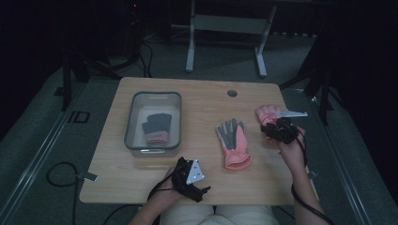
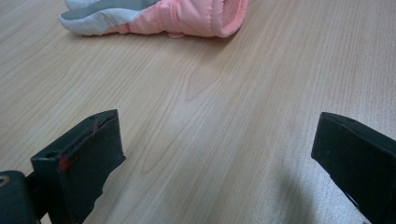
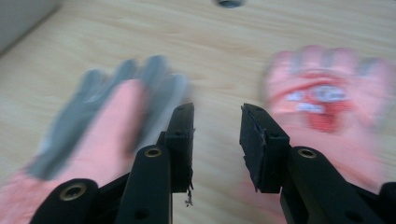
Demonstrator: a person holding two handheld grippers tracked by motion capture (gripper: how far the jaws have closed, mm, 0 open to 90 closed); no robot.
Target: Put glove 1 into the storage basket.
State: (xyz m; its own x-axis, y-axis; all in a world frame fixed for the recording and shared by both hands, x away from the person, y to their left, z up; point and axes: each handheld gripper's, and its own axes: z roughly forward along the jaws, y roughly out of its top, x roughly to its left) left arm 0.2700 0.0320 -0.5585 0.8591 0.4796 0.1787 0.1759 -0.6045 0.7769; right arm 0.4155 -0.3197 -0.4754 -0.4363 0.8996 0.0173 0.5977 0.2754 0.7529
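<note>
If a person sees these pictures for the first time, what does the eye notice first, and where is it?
First come the pink gloves on the wooden table: one glove with a grey palm lies in the middle, and another pink glove lies near the right edge, just beyond the right gripper, whose jaws stand apart with nothing between them. At the left, a clear bin holds a dark grey glove.

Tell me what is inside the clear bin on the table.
Inside the clear bin lies one glove, dark grey fingers pointing away, pink cuff nearest the person. Whatever lies beneath the glove is covered; the floor of the bin around it looks bare.
</note>
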